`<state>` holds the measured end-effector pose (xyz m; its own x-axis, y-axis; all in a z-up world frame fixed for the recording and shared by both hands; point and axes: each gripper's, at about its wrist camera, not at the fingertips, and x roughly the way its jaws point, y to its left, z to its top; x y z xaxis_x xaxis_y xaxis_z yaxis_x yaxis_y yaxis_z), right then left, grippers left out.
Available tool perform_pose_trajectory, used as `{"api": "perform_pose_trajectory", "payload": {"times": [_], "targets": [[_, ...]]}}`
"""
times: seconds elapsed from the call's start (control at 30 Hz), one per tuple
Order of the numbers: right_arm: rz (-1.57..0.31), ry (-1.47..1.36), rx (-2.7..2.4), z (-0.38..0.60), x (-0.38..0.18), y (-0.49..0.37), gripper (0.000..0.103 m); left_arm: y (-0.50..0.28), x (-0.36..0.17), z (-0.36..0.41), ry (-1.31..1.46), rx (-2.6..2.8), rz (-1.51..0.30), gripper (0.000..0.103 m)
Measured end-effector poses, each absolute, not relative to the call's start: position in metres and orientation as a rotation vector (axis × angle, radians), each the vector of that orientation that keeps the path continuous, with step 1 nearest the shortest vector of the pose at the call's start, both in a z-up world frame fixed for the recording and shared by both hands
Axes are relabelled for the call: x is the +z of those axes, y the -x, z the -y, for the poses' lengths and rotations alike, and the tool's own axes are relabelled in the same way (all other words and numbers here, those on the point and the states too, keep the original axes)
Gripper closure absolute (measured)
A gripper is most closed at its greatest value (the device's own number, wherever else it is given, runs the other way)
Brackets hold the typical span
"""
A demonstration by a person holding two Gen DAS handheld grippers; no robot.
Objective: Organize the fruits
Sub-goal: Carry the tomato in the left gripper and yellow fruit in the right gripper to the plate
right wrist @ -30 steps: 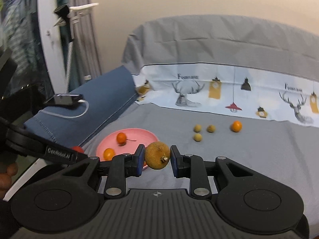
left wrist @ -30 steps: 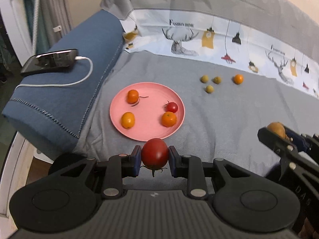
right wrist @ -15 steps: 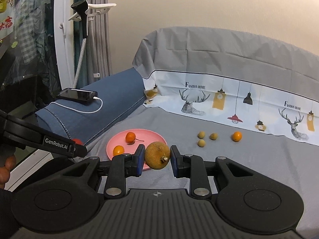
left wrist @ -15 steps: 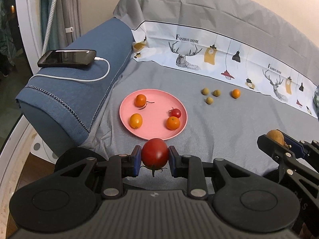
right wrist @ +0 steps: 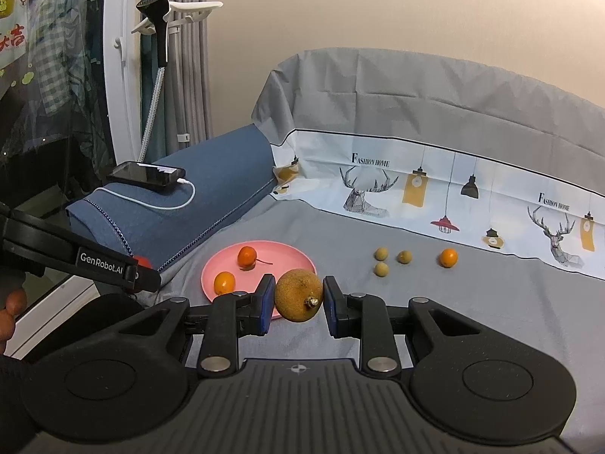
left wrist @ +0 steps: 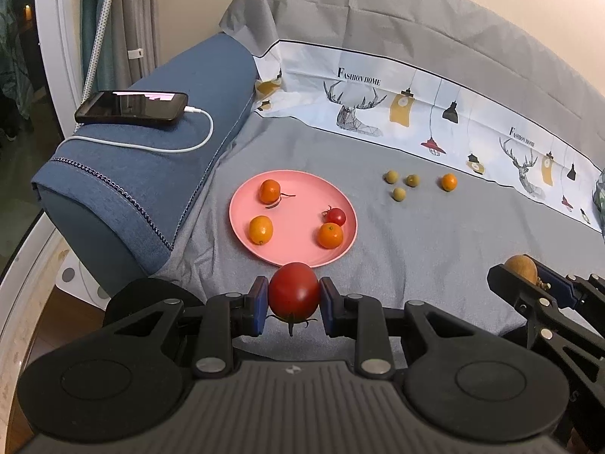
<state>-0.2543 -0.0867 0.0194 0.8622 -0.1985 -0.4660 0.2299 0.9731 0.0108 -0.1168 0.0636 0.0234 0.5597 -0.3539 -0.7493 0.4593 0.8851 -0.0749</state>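
Observation:
My left gripper is shut on a large red tomato, held above the sofa's front edge, just short of the pink plate. The plate holds three orange fruits and a small red tomato. My right gripper is shut on a brown round fruit; it also shows at the right of the left wrist view. Three small green fruits and one orange fruit lie on the grey cover beyond the plate.
A blue armrest cushion at the left carries a black phone with a white cable. The printed sofa back rises behind the fruits. A white stand and curtains are at the far left.
Both grippers have pulled back and risen, each still holding its fruit. The plate and loose fruits look farther away and have not moved.

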Motion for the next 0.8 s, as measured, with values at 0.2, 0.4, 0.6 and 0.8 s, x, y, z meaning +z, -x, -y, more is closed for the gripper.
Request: {"api": "perform_pose_trajectory", "payload": {"times": [0.2,0.4,0.6,0.8], "targets": [[-0.504,-0.065,-0.222,0.087,0.017,0.248,0.075,0.110,0.019,-0.064,-0.130,-0.476,-0.868,0.071],[-0.516,-0.069,-0.237,0.091,0.015,0.241,0.075,0.104,0.014,-0.065,-0.123,-0.463,-0.892,0.071],[-0.539,-0.071,-0.235,0.091,0.011,0.233,0.075,0.094,0.008,-0.063,-0.126,-0.456,-0.918,0.071],[-0.563,-0.074,-0.237,0.097,0.006,0.223,0.075,0.082,0.001,-0.061,-0.124,-0.447,-0.948,0.071]]}}
